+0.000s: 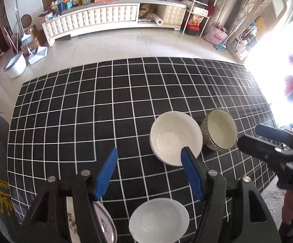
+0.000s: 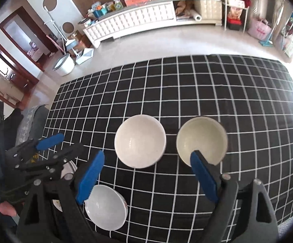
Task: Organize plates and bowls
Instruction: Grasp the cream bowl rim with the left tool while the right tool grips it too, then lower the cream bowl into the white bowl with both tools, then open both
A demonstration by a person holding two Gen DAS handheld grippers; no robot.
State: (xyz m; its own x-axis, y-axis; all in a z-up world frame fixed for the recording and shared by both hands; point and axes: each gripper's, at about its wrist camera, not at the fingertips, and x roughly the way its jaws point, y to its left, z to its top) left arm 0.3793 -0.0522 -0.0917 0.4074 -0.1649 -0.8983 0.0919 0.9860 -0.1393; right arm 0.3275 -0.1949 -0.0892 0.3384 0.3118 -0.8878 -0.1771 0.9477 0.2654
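Nothing stacked yet, by the look of it. On the table (image 1: 45, 111) from the left view: small white bowl (image 1: 159, 220) at 6 o'clock, plate (image 1: 106, 222) at 7, both nearest; white bowl (image 1: 174, 136) past them, patterned bowl (image 1: 219, 130) at its 3 o'clock. All apart. Left claw (image 1: 149, 174) jaws spread, empty. Right claw (image 2: 146, 178) spread wider, empty, over the bowls.
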